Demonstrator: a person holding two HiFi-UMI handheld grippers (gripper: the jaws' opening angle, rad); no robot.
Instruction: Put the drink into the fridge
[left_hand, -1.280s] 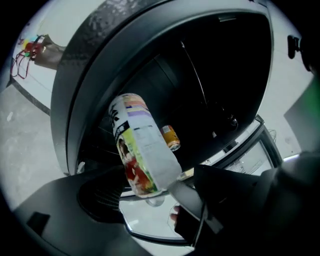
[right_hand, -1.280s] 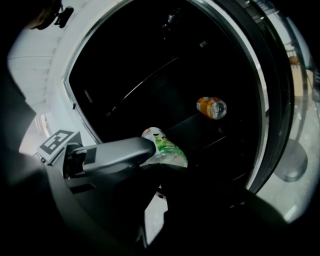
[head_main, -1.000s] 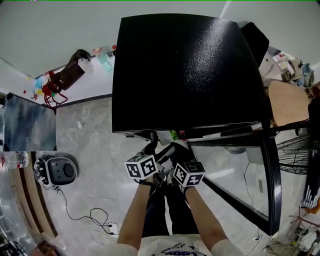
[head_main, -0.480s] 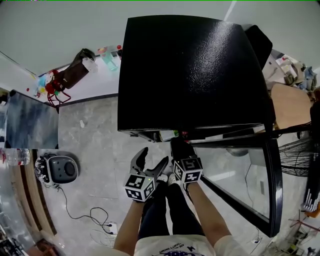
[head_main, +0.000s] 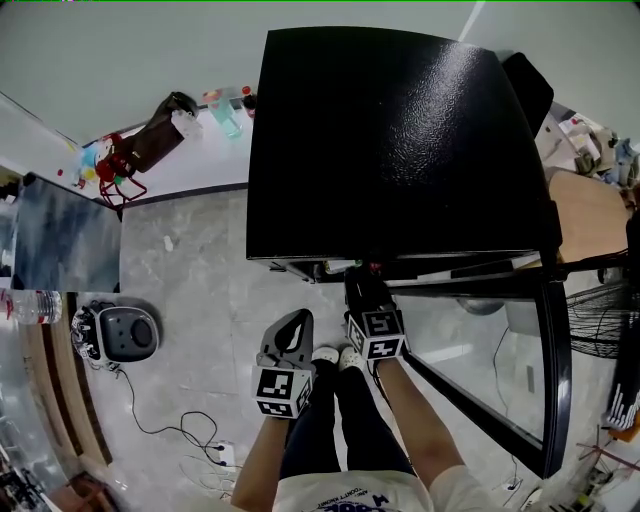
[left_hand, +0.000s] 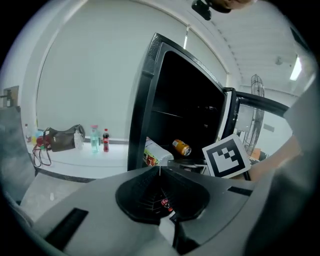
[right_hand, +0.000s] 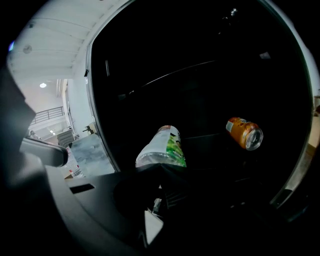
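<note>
no legible text; bottle (right_hand: 161, 147), can (right_hand: 244, 133) labels too blurred

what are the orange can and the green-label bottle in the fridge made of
Orange can: likely aluminium, glossy printed wall with a bare silvery end. Bottle: probably clear plastic, see-through base, glossy green-and-white label wrap.

Bottle (right_hand: 162, 148) base behind right gripper's (right_hand: 159, 168) jaws
</note>
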